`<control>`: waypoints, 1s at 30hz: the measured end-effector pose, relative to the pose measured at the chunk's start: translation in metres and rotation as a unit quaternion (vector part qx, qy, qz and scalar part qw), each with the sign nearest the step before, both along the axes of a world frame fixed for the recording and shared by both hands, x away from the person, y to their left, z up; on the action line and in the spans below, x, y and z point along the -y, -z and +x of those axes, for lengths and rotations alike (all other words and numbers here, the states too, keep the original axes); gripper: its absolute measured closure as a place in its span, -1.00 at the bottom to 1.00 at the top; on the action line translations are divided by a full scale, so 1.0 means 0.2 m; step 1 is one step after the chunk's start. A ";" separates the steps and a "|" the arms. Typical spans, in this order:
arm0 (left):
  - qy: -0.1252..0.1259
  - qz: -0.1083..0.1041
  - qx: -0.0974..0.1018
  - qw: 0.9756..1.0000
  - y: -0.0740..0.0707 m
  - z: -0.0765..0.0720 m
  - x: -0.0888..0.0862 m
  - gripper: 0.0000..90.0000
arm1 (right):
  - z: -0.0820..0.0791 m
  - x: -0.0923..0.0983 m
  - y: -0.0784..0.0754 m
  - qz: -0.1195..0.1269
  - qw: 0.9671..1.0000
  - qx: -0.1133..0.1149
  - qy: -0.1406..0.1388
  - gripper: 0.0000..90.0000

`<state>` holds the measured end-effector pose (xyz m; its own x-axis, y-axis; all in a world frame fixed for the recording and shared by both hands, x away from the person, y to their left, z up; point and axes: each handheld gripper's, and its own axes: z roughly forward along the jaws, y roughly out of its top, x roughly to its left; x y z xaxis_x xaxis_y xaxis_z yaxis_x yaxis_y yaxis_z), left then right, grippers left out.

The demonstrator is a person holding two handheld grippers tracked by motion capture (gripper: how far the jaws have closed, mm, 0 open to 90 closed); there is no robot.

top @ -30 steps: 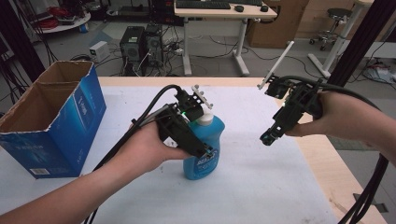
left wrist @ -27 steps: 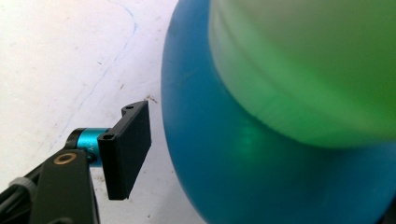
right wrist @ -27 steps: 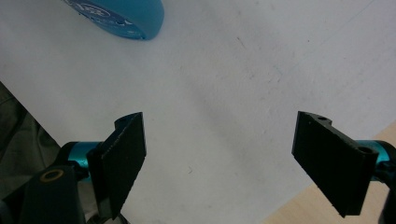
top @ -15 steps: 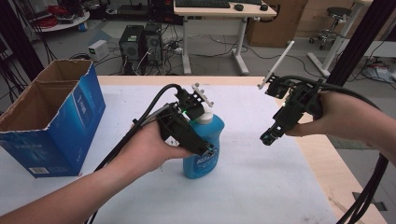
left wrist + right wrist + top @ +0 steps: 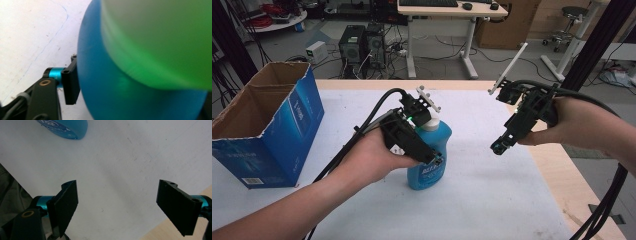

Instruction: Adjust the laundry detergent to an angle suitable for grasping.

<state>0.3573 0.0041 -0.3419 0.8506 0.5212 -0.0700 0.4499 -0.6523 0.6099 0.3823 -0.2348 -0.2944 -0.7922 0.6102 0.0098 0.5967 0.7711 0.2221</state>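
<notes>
1. The worktop [image 5: 492, 200] is white on top with a wooden edge at the right, and carries everything below.
2. A blue cardboard box [image 5: 272, 135] stands at the left of the worktop with its flaps open at the top, well apart from my hands.
3. The blue bottle [image 5: 429, 160] stands upright near the middle of the worktop, pale cap at the top and a printed label low on its near side. In the left gripper view its blue body [image 5: 120, 92] bulges wide directly against my jaw, with the cap a green blur above it.
4. My left hand-held gripper [image 5: 427, 150] reaches the bottle from the left and points down at a slant. Its jaws have just been closing with the bottle between them. One black pad [image 5: 71, 85] sits against the bottle's side; the other pad is hidden behind the body, so I judge the grip made from the one contact seen.
5. My right hand-held gripper [image 5: 499, 146] hangs over the worktop right of the bottle, apart from it, pointing down and to the left. Its jaws stand wide apart with nothing between them but bare worktop.
</notes>
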 end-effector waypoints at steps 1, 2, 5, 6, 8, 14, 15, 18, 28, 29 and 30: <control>0.001 0.000 0.000 1.000 0.00 0.00 0.00 -0.23 | 0.00 0.00 0.00 0.001 1.000 -0.001 0.001 -0.63; 0.001 -0.001 0.000 1.000 0.00 0.00 0.00 -0.23 | 0.00 0.00 0.00 0.000 1.000 -0.001 0.000 -0.62; 0.002 -0.003 -0.002 1.000 0.00 0.00 0.00 -0.23 | 0.00 0.00 0.00 0.001 1.000 -0.001 0.002 -0.63; 0.003 -0.003 -0.004 1.000 0.00 0.00 0.00 -0.19 | 0.00 0.00 0.00 0.001 1.000 -0.001 0.002 -0.62; 0.004 -0.005 -0.002 1.000 0.00 0.00 0.01 -0.17 | -0.01 0.00 0.00 0.001 1.000 -0.002 0.003 -0.62; 0.007 -0.003 0.004 1.000 0.00 0.00 0.01 -0.11 | -0.01 0.01 0.00 0.001 1.000 -0.001 0.003 -0.63; 0.006 -0.002 0.010 1.000 0.00 -0.01 0.00 -0.09 | -0.01 0.01 0.00 0.000 1.000 -0.001 0.004 -0.62; 0.010 -0.002 0.015 1.000 -0.01 0.00 0.00 -0.05 | -0.01 0.00 0.00 0.000 1.000 -0.001 0.005 -0.62; 0.041 -0.011 0.023 0.999 -0.03 0.01 -0.03 -0.02 | -0.01 0.00 0.00 0.001 1.000 0.000 0.003 -0.62; 0.049 -0.015 0.025 0.998 -0.05 0.02 -0.05 -0.02 | -0.01 0.00 0.00 0.001 1.000 0.001 0.003 -0.62; 0.056 -0.018 0.029 0.998 -0.07 0.02 -0.06 -0.02 | -0.01 0.00 -0.01 0.001 1.000 0.001 0.003 -0.63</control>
<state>0.3610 0.0160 -0.3288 0.9061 0.4215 -0.0365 0.3397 -0.6735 0.6565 0.3806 -0.2352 -0.2931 -0.7880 0.6156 0.0105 0.6017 0.7663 0.2252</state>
